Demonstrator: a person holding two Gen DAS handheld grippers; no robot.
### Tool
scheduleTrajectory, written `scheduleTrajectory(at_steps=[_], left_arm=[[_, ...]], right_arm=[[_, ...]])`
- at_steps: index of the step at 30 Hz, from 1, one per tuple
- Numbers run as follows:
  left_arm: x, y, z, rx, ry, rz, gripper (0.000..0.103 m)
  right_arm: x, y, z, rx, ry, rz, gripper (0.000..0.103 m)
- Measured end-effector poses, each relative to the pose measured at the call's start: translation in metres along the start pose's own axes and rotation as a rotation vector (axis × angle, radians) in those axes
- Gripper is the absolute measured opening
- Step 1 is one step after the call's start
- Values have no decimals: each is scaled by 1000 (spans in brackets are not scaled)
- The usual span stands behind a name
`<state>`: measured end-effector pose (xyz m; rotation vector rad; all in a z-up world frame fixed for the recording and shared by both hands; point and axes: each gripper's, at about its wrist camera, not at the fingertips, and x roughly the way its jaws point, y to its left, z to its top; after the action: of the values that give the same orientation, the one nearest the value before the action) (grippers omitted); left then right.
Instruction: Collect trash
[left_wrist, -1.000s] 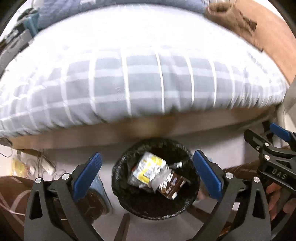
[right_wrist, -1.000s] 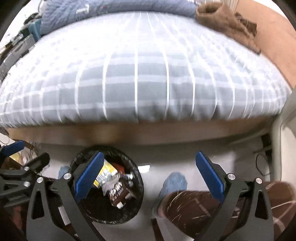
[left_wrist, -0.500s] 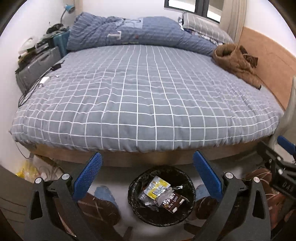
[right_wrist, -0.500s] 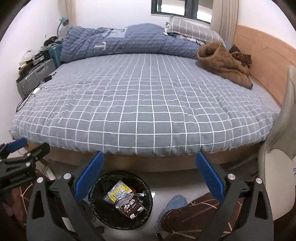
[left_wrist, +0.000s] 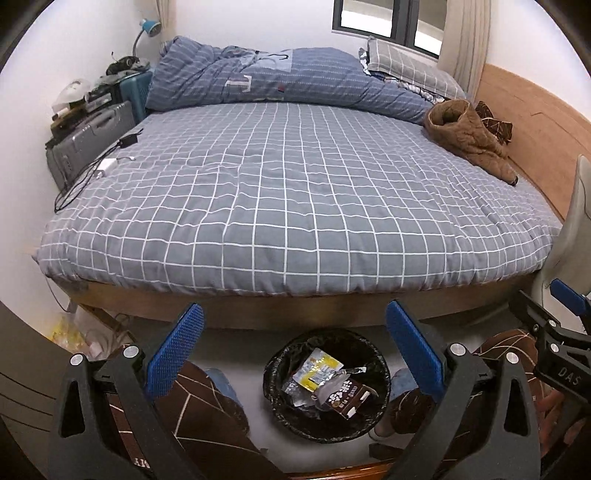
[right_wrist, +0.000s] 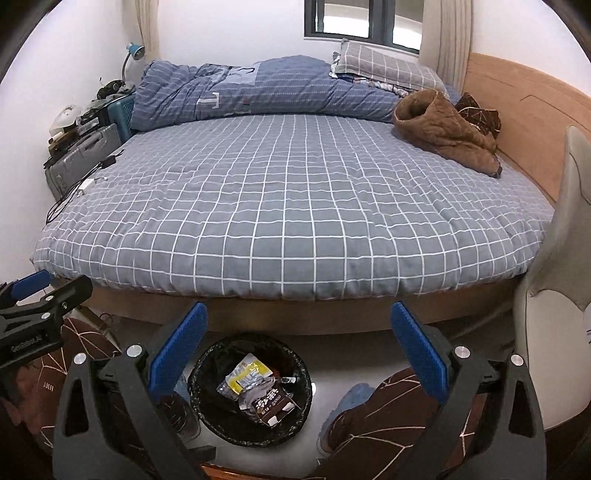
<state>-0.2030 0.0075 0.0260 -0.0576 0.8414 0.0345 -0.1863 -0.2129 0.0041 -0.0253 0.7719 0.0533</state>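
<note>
A round black-lined trash bin (left_wrist: 380, 400) stands on the floor at the foot of the bed; it also shows in the right wrist view (right_wrist: 199, 398). Inside lie a yellow-and-white wrapper (left_wrist: 317, 370), a brown wrapper (left_wrist: 345, 398) and crumpled foil; in the right wrist view the yellow wrapper (right_wrist: 245, 374) and the brown wrapper (right_wrist: 271, 403) show too. My left gripper (left_wrist: 293, 350) is open and empty, held high above the bin. My right gripper (right_wrist: 299, 347) is open and empty, to the right of the left one. The right gripper shows at the edge of the left wrist view (left_wrist: 554, 343).
A bed with a grey checked cover (left_wrist: 295, 206) fills the view, with a blue duvet (left_wrist: 280, 77) and a brown jacket (left_wrist: 465, 136) on it. Suitcases (left_wrist: 92, 140) stand at the left. A pale chair (right_wrist: 554, 295) stands at the right. The person's legs (right_wrist: 388, 424) flank the bin.
Both grippers have risen and tilted up away from the bin, so the whole bed comes into view. The bin looks smaller and lower. Both stay open and empty.
</note>
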Motion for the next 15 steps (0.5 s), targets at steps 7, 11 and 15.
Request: scheduleTrajectory(at_steps=[7,11,15], left_arm=[[2,-3,-2,10,3,3,97],[6,-5,-4,17,11,3,97],[9,-7,-6,26,19,-1,97]], right_arm=[[6,3,-5,-6,16,16,95],[8,3,-7,-13,22,16,95],[9,2,-7,-12,23,12,95]])
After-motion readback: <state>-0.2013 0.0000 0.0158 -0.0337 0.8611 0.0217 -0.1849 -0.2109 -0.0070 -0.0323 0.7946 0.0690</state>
